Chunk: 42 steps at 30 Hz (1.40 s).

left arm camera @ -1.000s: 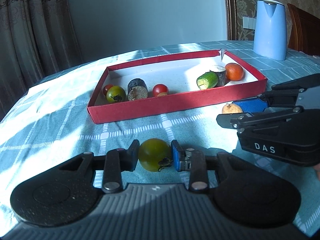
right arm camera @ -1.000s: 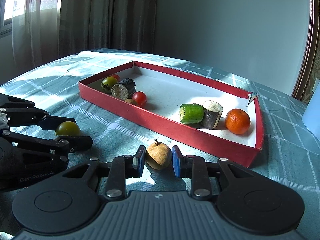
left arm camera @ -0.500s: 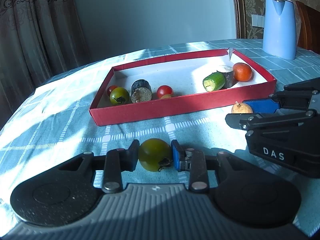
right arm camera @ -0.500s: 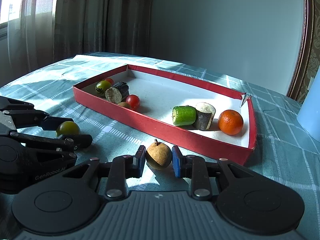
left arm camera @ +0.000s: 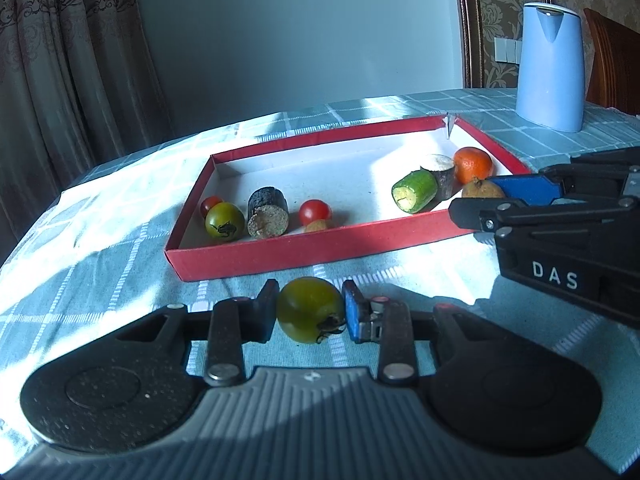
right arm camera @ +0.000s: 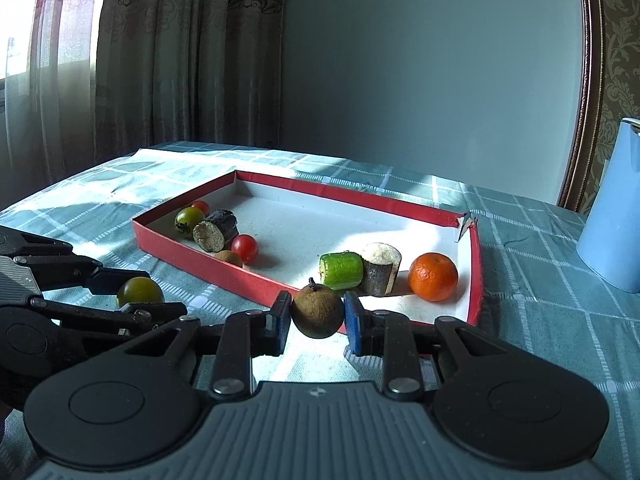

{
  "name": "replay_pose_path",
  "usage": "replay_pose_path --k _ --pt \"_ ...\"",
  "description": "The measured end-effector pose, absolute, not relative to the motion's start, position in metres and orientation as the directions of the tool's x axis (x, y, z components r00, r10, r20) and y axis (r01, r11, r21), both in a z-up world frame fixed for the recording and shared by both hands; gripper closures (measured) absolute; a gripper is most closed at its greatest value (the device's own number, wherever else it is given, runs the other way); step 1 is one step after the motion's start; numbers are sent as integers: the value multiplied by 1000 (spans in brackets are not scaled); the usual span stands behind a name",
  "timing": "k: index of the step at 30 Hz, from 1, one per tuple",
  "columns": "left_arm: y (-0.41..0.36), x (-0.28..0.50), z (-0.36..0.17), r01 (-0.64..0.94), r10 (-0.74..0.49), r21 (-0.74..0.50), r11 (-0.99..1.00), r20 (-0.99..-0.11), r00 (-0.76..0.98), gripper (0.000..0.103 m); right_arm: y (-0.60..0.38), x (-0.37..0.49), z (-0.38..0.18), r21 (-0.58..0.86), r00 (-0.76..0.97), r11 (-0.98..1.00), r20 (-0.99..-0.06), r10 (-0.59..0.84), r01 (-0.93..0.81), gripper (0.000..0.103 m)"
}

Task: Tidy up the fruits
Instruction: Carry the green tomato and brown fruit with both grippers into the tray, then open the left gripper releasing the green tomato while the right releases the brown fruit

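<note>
right now, both hands: each carries one fruit, both in front of the red tray's near wall.
left gripper: clamped on the green tomato, one pad on each side, stalk end turned toward the camera and a little to the right.
right gripper: clamped on the brown round fruit, its stub of stem pointing up.
tray: red outside, white inside, long axis running left to right across both views; it lies straight ahead of both grippers on the checked tablecloth.
left end of tray: a second green tomato, a dark cut piece, two red cherry tomatoes and a small brown fruit by the near wall.
right end of tray: a green cut piece, a grey-barked cut piece, an orange.
key relation, left: the held tomato sits ahead of the tray's left half, so its nearest match is the green tomato just over the wall and to the left.
key relation, right: from the left wrist view the brown fruit already shows above the near wall at the right end; from its own camera it overlaps the wall, so i cannot tell whether it has crossed.
nearer hand: the right one looks closer to a drop, judging by that overlap.
next move, as i read it: lift over the low wall, forward, then release.
bystander: a blue kettle stands well off to the right, beyond the tray.
</note>
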<state>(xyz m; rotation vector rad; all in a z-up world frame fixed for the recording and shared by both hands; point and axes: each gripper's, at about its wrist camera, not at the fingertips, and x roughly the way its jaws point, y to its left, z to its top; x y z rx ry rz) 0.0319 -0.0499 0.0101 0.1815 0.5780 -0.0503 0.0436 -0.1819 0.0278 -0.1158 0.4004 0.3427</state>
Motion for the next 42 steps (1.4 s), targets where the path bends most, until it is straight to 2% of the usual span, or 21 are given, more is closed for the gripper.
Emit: replay_pose_path --k 6,15,21,28,36,38,42 --pt "-56 68 28 79 -2 124 989 -527 850 72 -184 87 37 -51 882 957 -404 243 -286 75" --pt "-62 129 32 1 75 148 989 -504 861 72 -173 157 39 -38 876 969 -438 202 -243 75" --pt "-52 173 23 -73 141 147 987 -534 833 72 -167 197 35 -7 851 969 -479 213 -247 76" --pt "-40 206 5 -102 155 121 987 -603 782 72 -157 226 31 -1 805 962 -548 227 -272 76" --pt "-38 212 4 -110 149 102 989 -600 786 71 -156 233 25 23 769 962 -597 230 -270 76" --pt "-38 211 4 -112 151 102 988 -600 785 70 -156 233 25 24 760 961 -606 234 -276 76" --pt "-38 211 4 -112 153 105 988 -601 785 59 -154 231 26 5 771 963 -598 220 -271 75"
